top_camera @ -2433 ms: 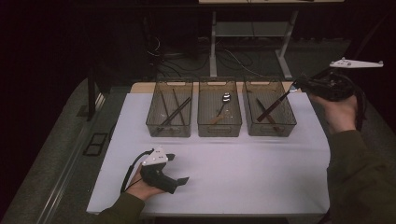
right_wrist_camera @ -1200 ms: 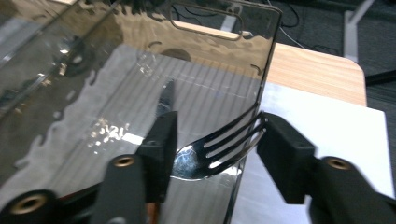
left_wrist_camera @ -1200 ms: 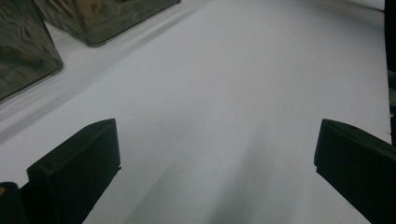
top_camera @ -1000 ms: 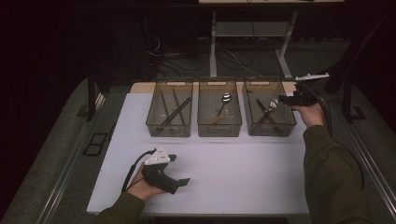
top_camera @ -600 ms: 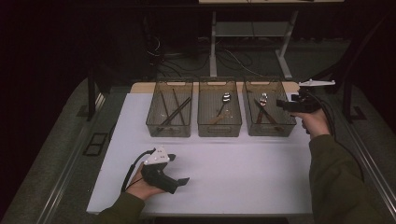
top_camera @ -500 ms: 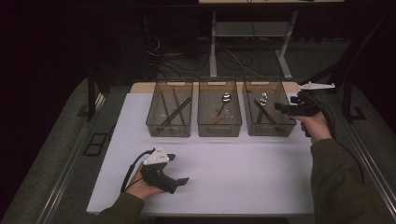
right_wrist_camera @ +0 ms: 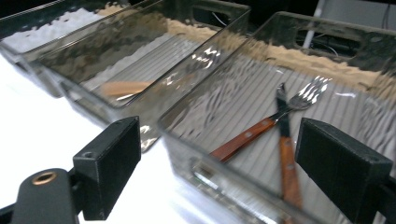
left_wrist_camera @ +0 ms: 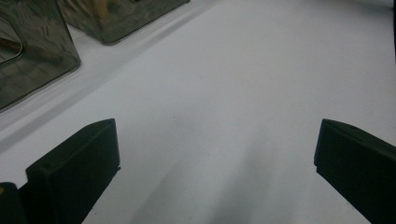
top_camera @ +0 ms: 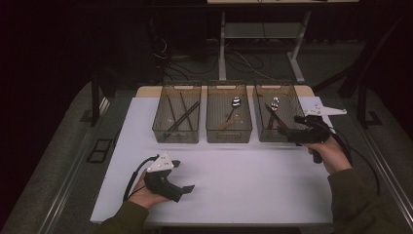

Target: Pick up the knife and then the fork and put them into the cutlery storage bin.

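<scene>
1. Progress, judged from the layout: we read the work as sorting cutlery into three clear bins at the far edge of the counter (top_camera: 253, 170). The white top in front of the bins carries no loose cutlery, so the sorting looks close to done, if not finished; what remains, if anything, we cannot tell.
2. Right bin (top_camera: 278, 134): two wooden-handled forks (right_wrist_camera: 261, 130) lie crossed inside it, in the right tool view just beyond the jaws.
3. Middle bin (top_camera: 229, 134) holds a spoon (top_camera: 235, 103) with a wooden handle. Left bin (top_camera: 176, 135) holds dark chopsticks (top_camera: 182, 116) leaning across each other.
4. Right tool (top_camera: 288, 135): held level at the near right corner of the right bin, jaws wide and just been opening, nothing between them.
5. Left tool (top_camera: 187, 187): rests on the counter near the front edge, well apart from the bins, jaws wide, bare white surface between them.
6. Surface: white, matte, uncluttered; a wooden strip shows behind the bins.
7. Room: dim, grey carpeted floor, cables and a light desk frame beyond the counter.
</scene>
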A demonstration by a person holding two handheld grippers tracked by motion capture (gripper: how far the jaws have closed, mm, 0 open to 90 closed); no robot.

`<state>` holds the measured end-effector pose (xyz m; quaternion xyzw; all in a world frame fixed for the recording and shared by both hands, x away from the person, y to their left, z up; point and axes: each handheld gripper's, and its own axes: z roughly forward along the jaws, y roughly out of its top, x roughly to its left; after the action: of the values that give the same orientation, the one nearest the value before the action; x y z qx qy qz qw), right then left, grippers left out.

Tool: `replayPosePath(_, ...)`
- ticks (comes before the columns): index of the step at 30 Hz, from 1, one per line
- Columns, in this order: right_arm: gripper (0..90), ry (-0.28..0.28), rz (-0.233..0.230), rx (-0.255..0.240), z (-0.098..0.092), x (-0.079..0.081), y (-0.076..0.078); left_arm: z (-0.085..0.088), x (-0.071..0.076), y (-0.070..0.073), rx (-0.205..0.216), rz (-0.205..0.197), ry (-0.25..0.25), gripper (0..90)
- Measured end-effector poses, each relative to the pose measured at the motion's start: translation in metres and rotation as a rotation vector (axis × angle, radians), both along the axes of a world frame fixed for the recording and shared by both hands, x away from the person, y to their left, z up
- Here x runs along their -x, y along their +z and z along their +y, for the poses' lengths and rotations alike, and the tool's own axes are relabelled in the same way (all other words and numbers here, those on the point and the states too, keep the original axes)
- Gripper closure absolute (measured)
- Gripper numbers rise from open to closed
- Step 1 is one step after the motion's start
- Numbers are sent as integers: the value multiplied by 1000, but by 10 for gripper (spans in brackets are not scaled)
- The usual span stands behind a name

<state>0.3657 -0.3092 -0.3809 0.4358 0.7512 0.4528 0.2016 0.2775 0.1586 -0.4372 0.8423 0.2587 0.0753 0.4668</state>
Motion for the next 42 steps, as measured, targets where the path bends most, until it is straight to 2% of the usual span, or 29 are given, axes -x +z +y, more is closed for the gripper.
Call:
replayPosePath(9, 143, 49, -20, -28, 8, 31, -10, -1, 0, 0, -7, 2, 4, 0)
replayPosePath(16, 143, 94, -15, -31, 17, 52, -25, -1, 1, 0, -7, -1, 4, 0)
replayPosePath(26, 143, 146, 1, -8, 24, 74, -42, -1, 1, 1, -1, -3, 3, 0)
replayPosePath(33, 144, 179, 15, -31, 27, 89, -52, -1, 1, 2, 2, -3, 3, 0)
replayPosePath(36, 144, 199, 23, -21, 27, 94, -56, -1, 1, 2, 3, -1, 4, 0)
replayPosePath(42, 143, 204, 34, -26, 25, 101, -60, -1, 2, 2, 9, -4, 7, 0)
